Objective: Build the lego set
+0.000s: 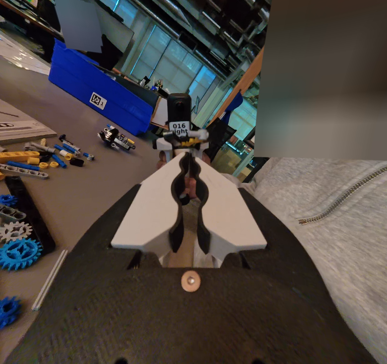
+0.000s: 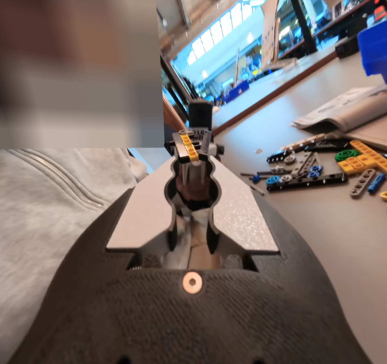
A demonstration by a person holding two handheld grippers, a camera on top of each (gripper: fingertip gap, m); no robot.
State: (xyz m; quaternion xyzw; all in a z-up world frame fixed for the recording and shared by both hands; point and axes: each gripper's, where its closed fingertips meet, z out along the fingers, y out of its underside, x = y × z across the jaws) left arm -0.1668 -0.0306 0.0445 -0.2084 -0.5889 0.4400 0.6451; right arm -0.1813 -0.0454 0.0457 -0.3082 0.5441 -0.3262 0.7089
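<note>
My right gripper (image 2: 191, 159) is shut on a small lego assembly (image 2: 187, 149) of black and yellow beams with grey parts, held in the air at its fingertips. The left wrist view shows the same assembly (image 1: 186, 139) between the right gripper's white fingers (image 1: 165, 144), straight ahead. My left gripper (image 1: 189, 155) is shut, with its tips just below the assembly. I cannot make out any piece between its pads. In the right wrist view, the left gripper's grey fingers (image 2: 195, 174) point up under the assembly.
A blue bin (image 1: 100, 86), a booklet (image 1: 21, 123), a small sub-assembly (image 1: 116, 137), loose pins and beams (image 1: 41, 157) and gears (image 1: 19, 253) lie on the grey table. Yellow beams (image 2: 364, 159) and black beams (image 2: 305, 182) lie to the right. A person's grey zipped sweater (image 1: 324, 207) is close by.
</note>
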